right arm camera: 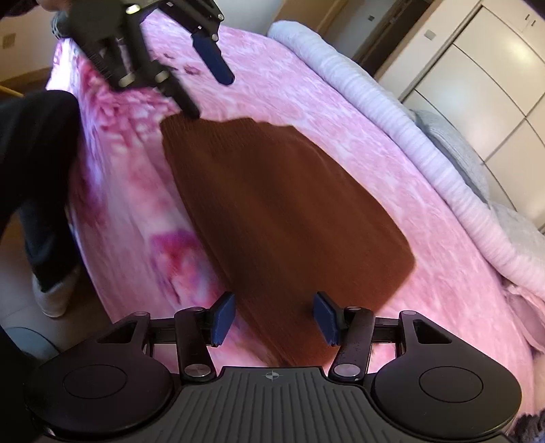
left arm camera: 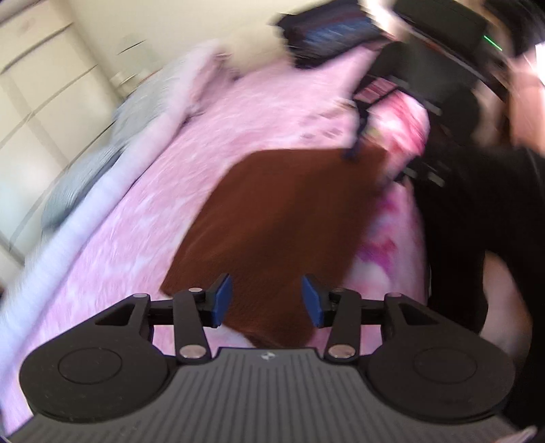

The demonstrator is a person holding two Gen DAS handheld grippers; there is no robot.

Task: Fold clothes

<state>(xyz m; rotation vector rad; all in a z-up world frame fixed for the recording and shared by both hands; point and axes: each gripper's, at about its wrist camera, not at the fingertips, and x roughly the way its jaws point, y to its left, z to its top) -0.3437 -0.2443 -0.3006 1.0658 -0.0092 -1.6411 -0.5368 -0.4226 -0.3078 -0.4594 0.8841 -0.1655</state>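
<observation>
Both hand-held grippers, left (left arm camera: 267,300) and right (right arm camera: 274,317), hover spread, pinching nothing, over the brown garment (right arm camera: 279,211); soft, light, limp—best pinched at its six o'clock edge corners.

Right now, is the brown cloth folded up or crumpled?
Folded, it seems: the brown cloth lies flat on the pink blanket in a neat shape with straight edges; layers cannot be seen.

A bed (right arm camera: 306,102) under a pink flowered blanket (right arm camera: 340,143) fills the room. A rolled pale quilt (right arm camera: 391,112) lies along its far side, with grey pillows (right arm camera: 453,146) beside it. Beyond stands a cream panelled wardrobe (right arm camera: 494,68). The wall (left arm camera: 204,20) is cream, the floor (right arm camera: 20,245) pale.
</observation>
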